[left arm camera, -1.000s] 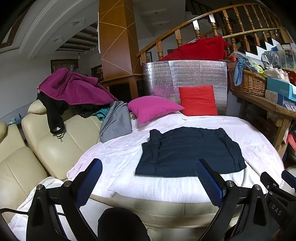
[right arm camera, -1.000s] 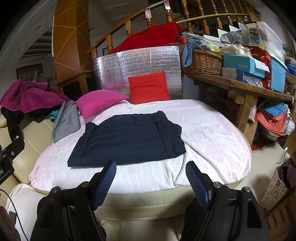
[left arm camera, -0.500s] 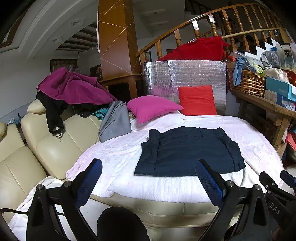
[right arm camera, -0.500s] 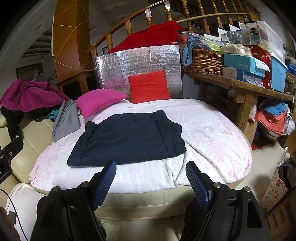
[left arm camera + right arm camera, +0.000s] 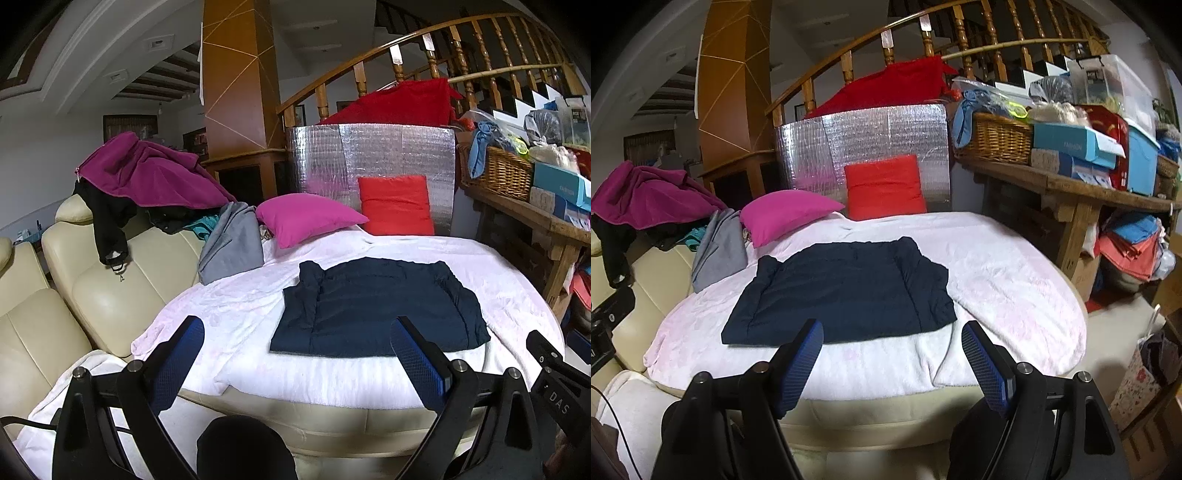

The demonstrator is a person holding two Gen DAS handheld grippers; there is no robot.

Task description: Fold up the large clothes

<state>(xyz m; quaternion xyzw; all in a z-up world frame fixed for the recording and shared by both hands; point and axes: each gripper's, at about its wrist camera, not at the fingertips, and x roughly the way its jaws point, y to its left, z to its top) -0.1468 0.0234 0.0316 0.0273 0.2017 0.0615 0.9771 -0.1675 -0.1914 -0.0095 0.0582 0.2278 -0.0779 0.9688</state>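
Risk lies in a shallow pinch: the navy garment (image 5: 838, 291), lying flat and partly folded on the pale pink blanket (image 5: 1008, 284), could shed a layer and open up. Both the left gripper (image 5: 297, 345) and right gripper (image 5: 892, 347) hang wide and empty, short of it. Its dark folds blur together, perhaps hiding sleeves underneath.

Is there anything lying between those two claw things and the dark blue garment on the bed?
Nothing visible does. The dark blue garment lies flat on the pale blanket; only bare blanket separates it from the open left gripper and right gripper. The pink pillow sits beyond it.
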